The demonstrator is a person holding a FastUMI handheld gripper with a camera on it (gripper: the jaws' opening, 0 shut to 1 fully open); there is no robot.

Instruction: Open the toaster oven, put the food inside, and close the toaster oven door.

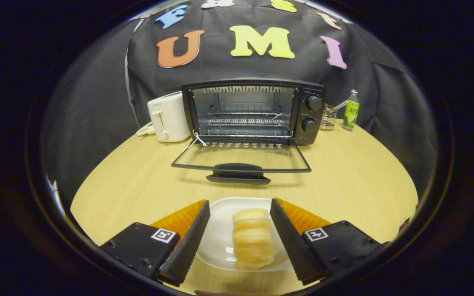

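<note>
A black toaster oven [253, 111] stands at the back of the wooden table with its glass door [241, 160] folded down flat toward me, the wire rack inside showing. A pale ridged bread roll [253, 238] lies on a white plate [220, 242] near the table's front. My gripper [240, 207] is open, with a finger on each side of the roll and plate. The roll lies between the fingers, nearer the right one, and neither finger presses on it.
A white pop-up toaster [168, 117] stands left of the oven. On the oven's right are a small wire basket [328, 117] and a green bottle [351, 111]. The bare table top [138, 185] stretches between the plate and the oven door.
</note>
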